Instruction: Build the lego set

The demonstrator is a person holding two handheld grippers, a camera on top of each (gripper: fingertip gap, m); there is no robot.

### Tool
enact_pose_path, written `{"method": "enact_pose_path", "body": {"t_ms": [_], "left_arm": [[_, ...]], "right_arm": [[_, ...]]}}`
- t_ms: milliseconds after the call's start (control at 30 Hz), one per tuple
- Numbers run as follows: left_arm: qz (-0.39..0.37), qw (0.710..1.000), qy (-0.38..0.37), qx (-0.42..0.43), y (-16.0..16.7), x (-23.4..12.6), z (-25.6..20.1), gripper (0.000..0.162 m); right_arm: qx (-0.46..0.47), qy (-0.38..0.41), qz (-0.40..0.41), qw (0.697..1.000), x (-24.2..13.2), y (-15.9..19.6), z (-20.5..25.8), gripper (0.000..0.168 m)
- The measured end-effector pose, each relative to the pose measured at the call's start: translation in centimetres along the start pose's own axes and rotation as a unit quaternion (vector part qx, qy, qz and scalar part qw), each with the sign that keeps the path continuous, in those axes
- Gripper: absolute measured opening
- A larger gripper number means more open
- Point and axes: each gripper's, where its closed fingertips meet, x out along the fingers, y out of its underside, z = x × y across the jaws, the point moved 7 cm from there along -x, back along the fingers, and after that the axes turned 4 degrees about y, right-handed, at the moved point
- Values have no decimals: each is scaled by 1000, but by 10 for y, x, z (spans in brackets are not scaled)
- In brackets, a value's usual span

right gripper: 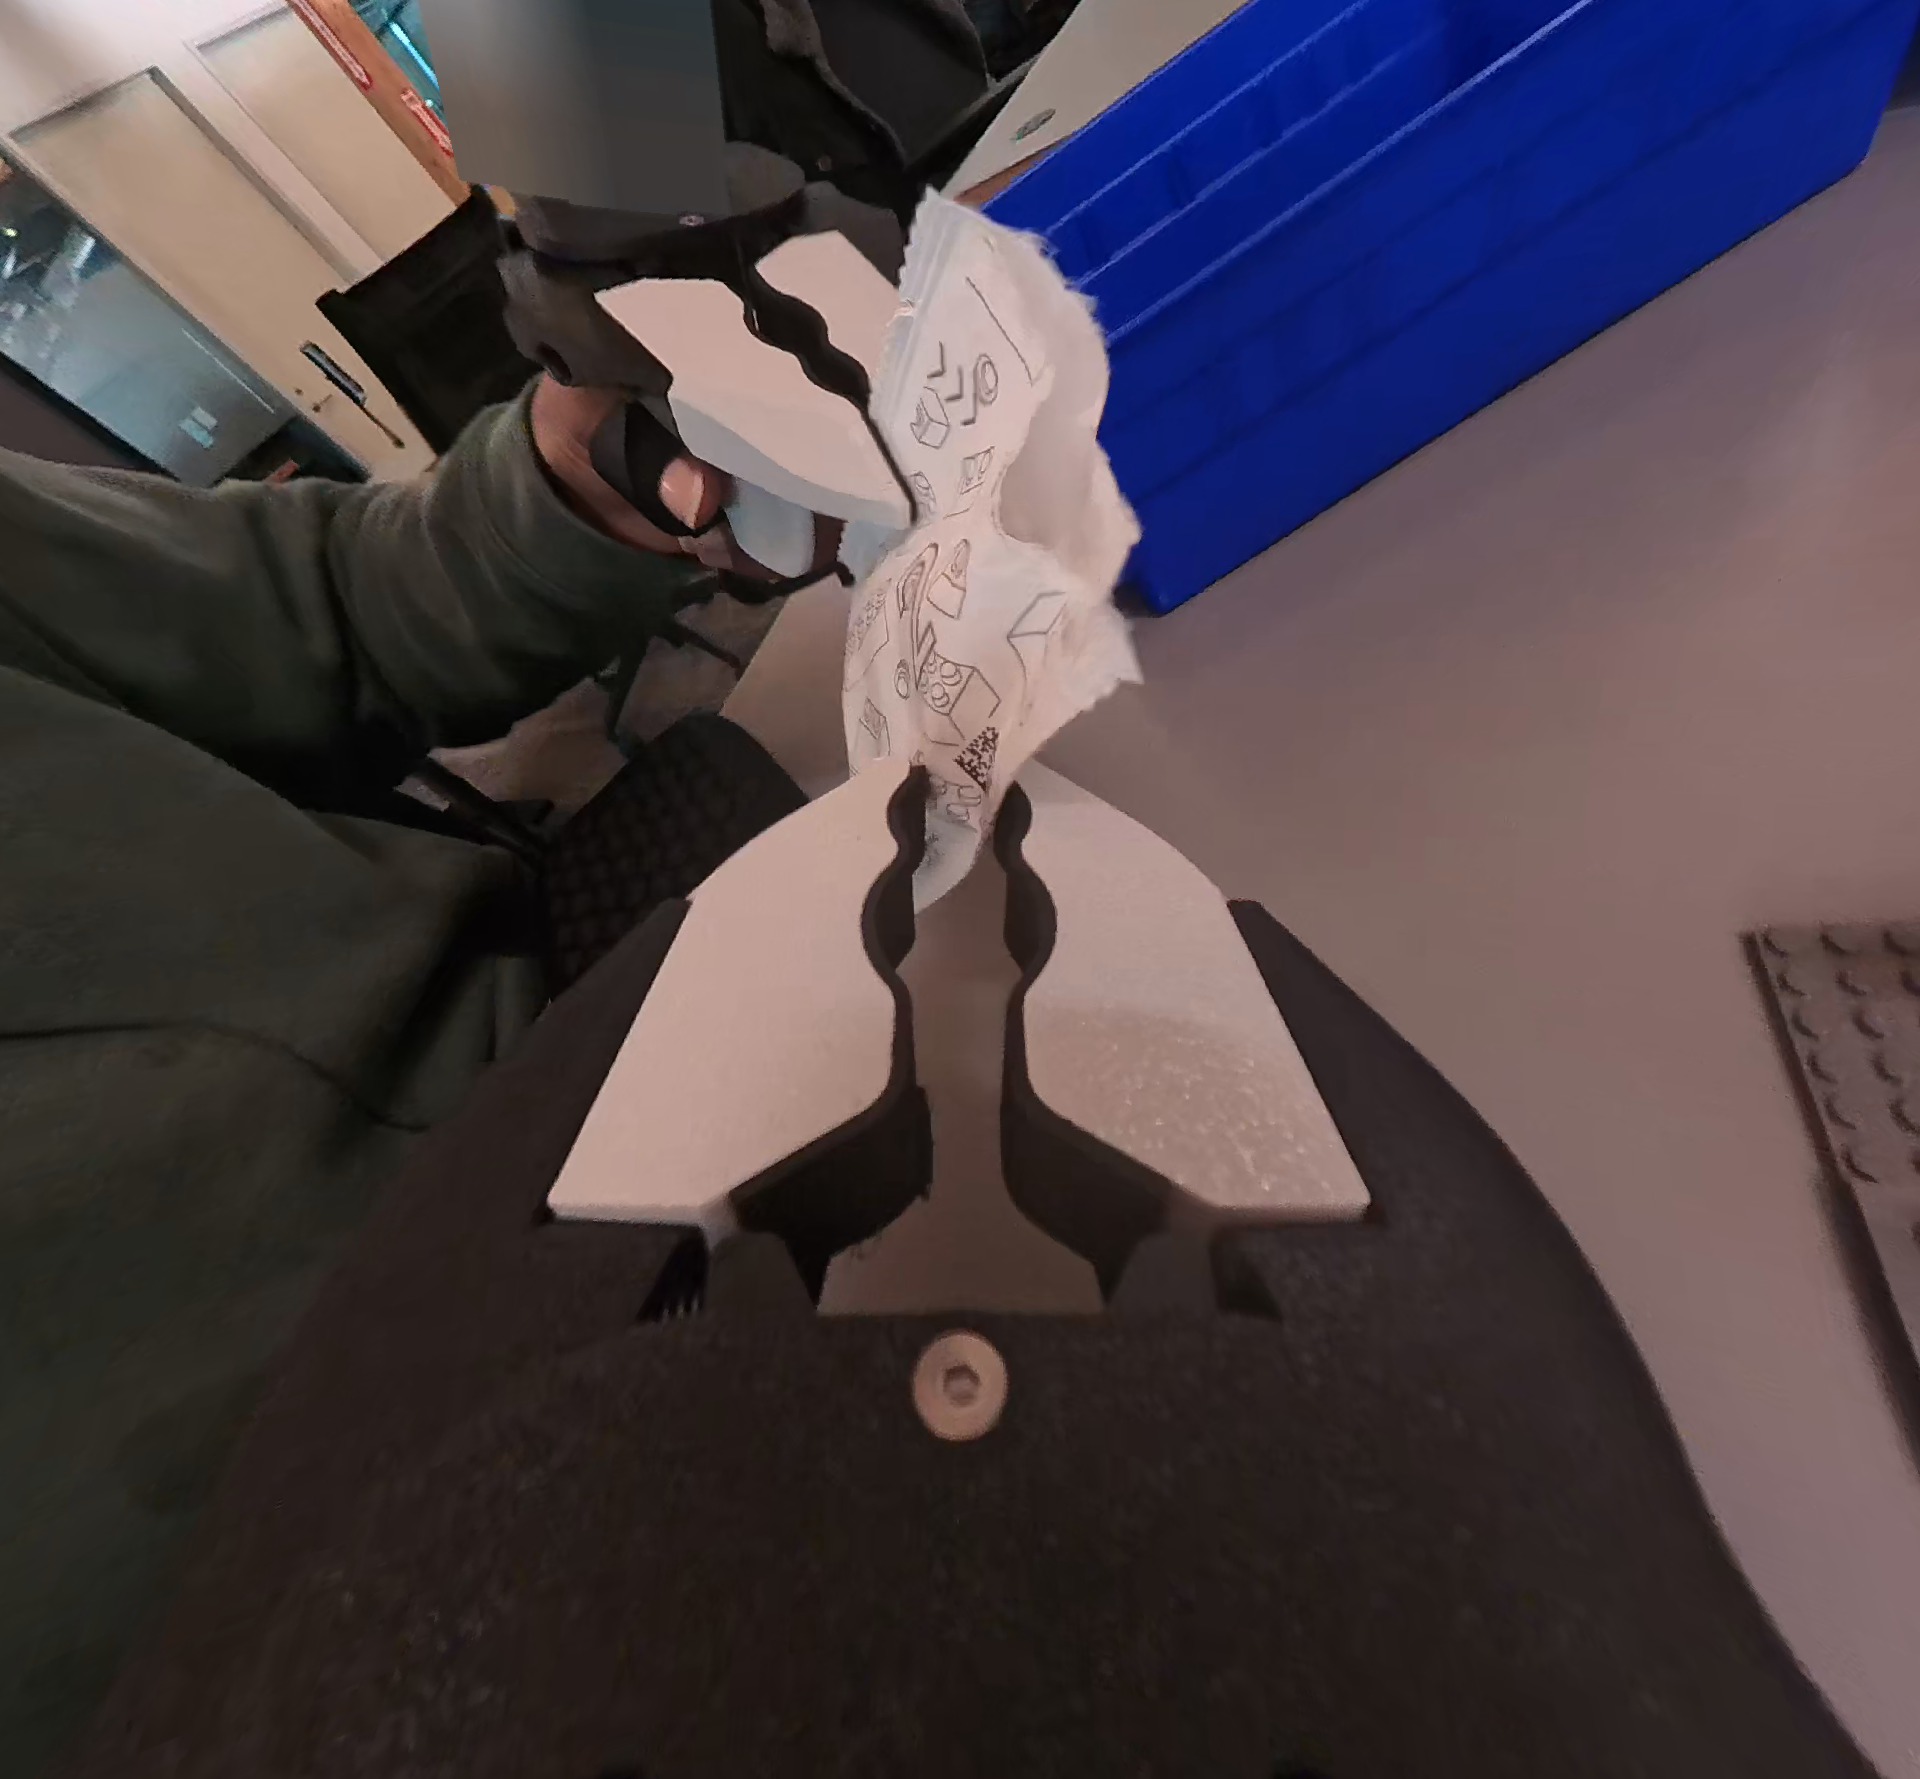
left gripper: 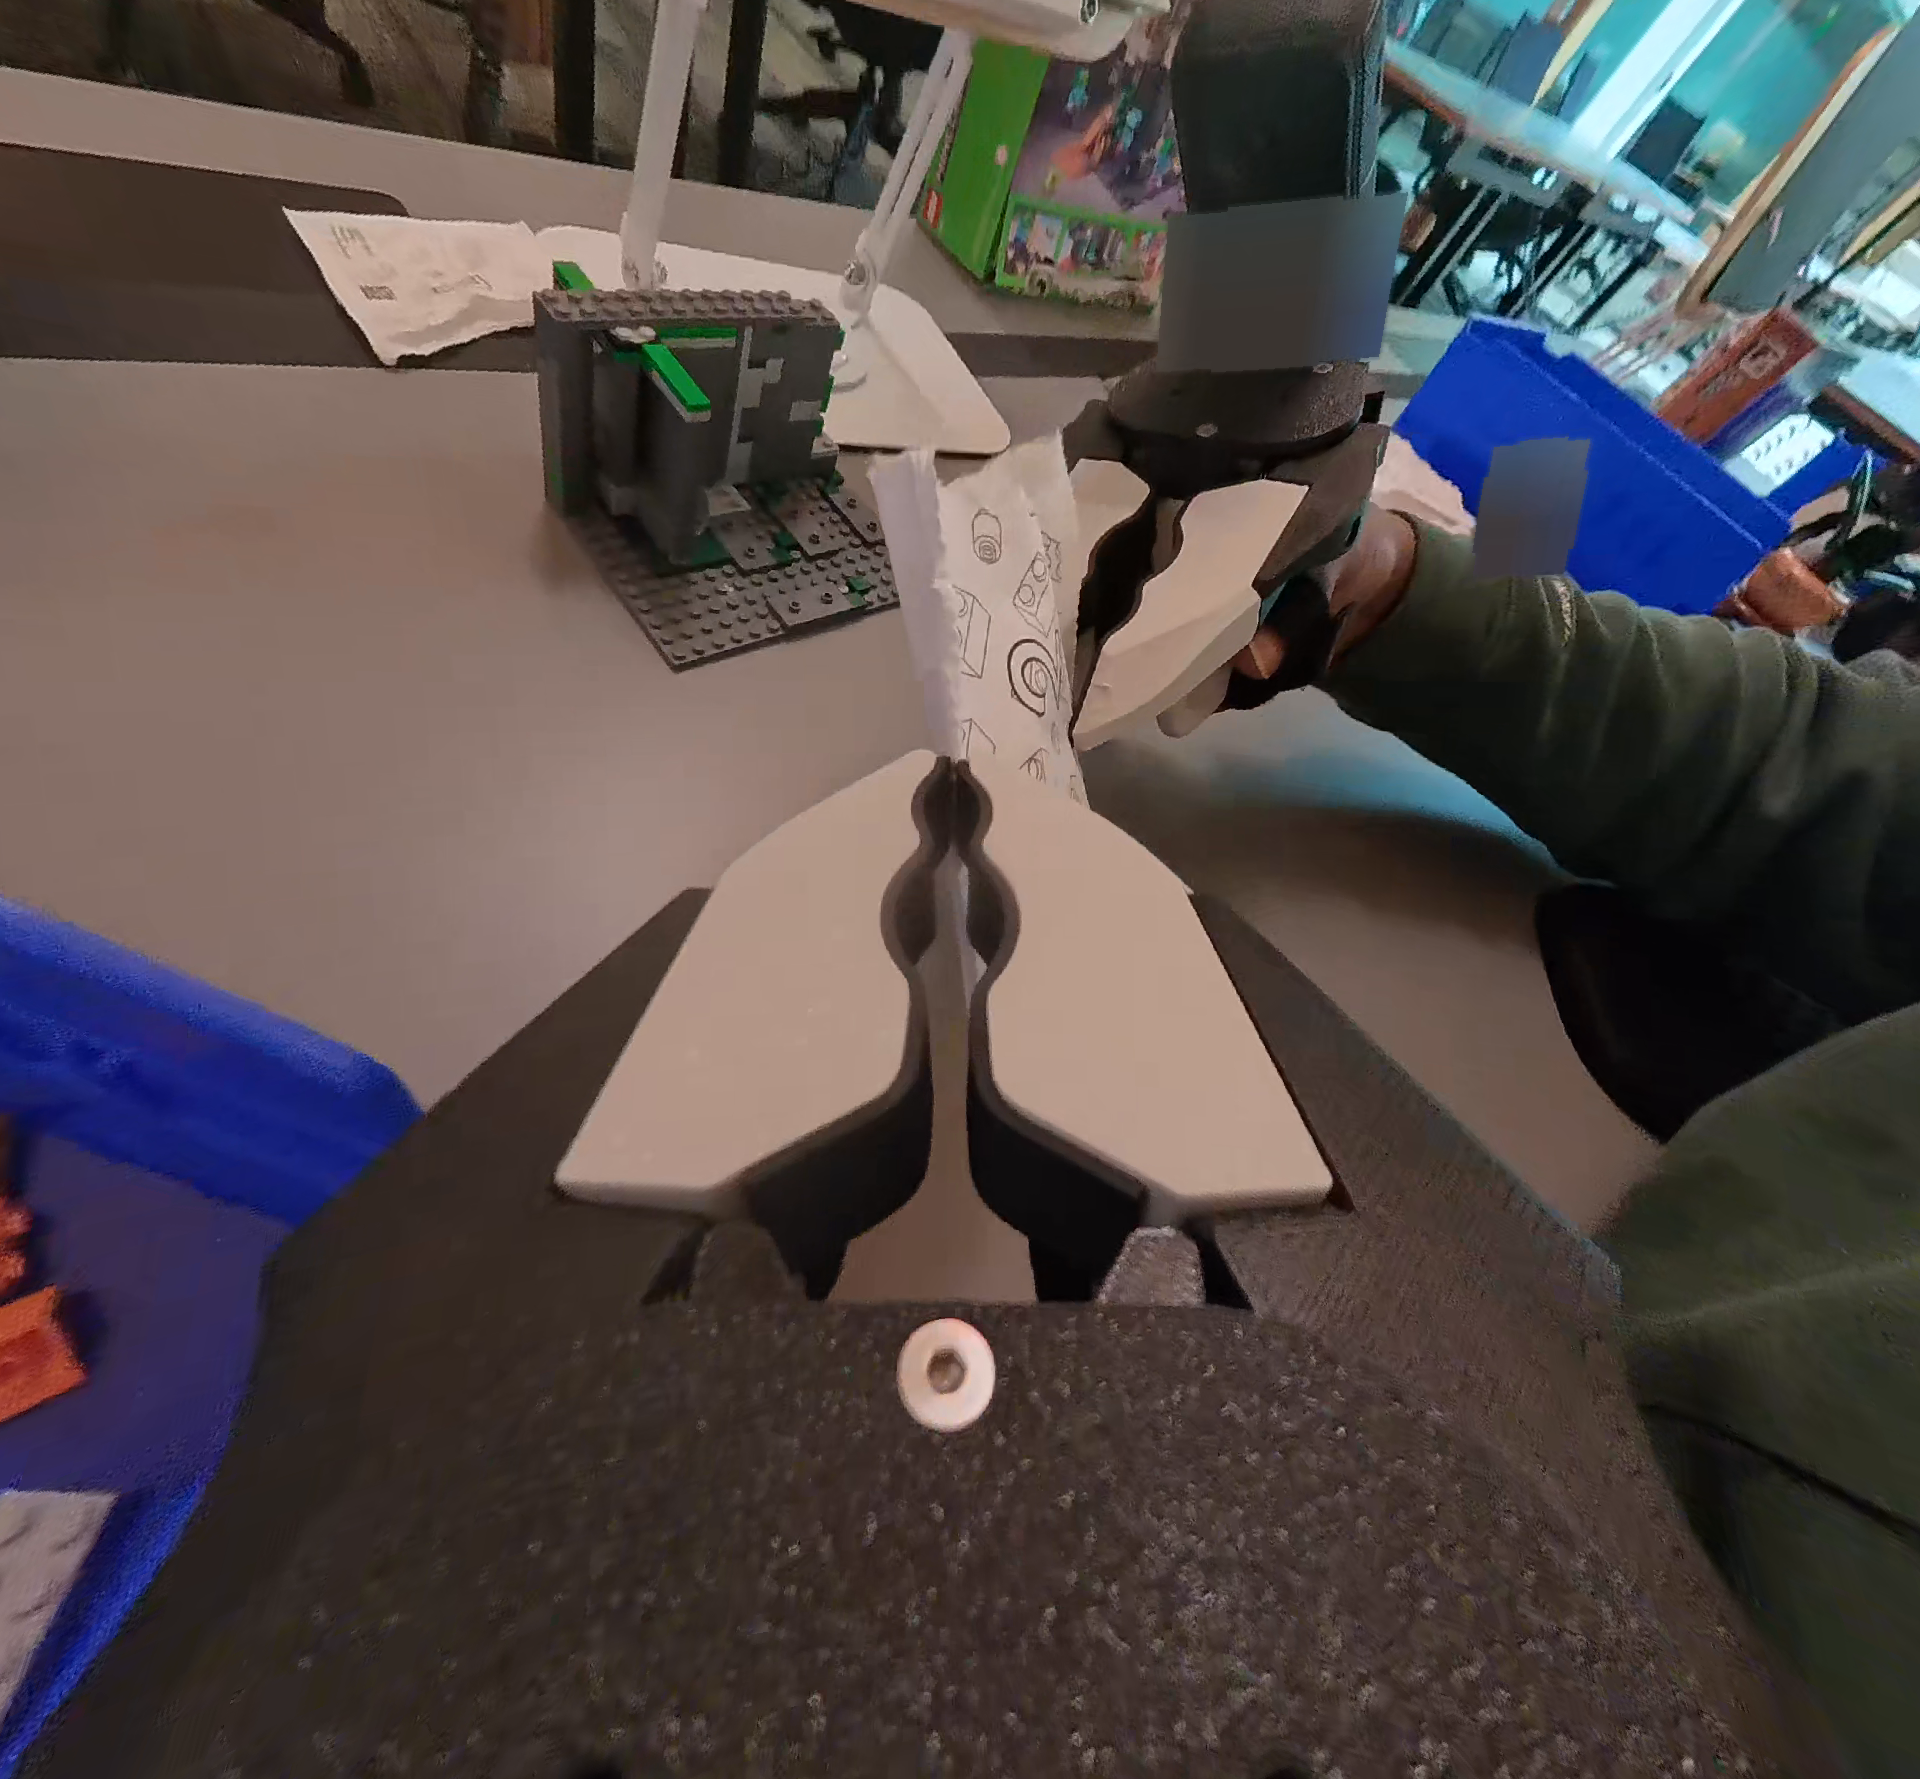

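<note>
left tongs [left gripper: 951, 773]: clenched tight on the paper bag [left gripper: 997, 607] edge
right tongs [right gripper: 961, 784]: parted a bit, bag between, grip unclear
bag: held above the bench [left gripper: 312, 690]
lego build [left gripper: 707, 451]: toward the bench's far edge

From my feed I can't see what the white paper bag [right gripper: 966, 524] holds; its walls hide the contents. The grey studded baseplate [right gripper: 1849, 1085] is cut off by the right edge of the right wrist view. In the left wrist view, the blue bin [left gripper: 156, 1085] at lower left runs out of frame, and the orange pieces [left gripper: 31, 1355] inside are too blurred to identify.
</note>
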Motion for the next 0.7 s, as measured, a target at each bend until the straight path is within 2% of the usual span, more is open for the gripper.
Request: {"method": "enact_pose_path", "body": {"t_ms": [200,367,500,700], "left_arm": [[86,996,2,2,-31,-14,24,0],[170,985,11,-11,-49,-19,61,0],[219,976,-2,-18,-59,-18,89,0],[314,949,-4,16,-71,-10,120,0]], "right_arm": [[3,52,-8,999,1,-9,-8,15],[-9,104,17,994,3,-5,-16,17],[-17,118,36,992,6,2,-17,18],[-12,125,56,991,7,16,-17,18]]}}
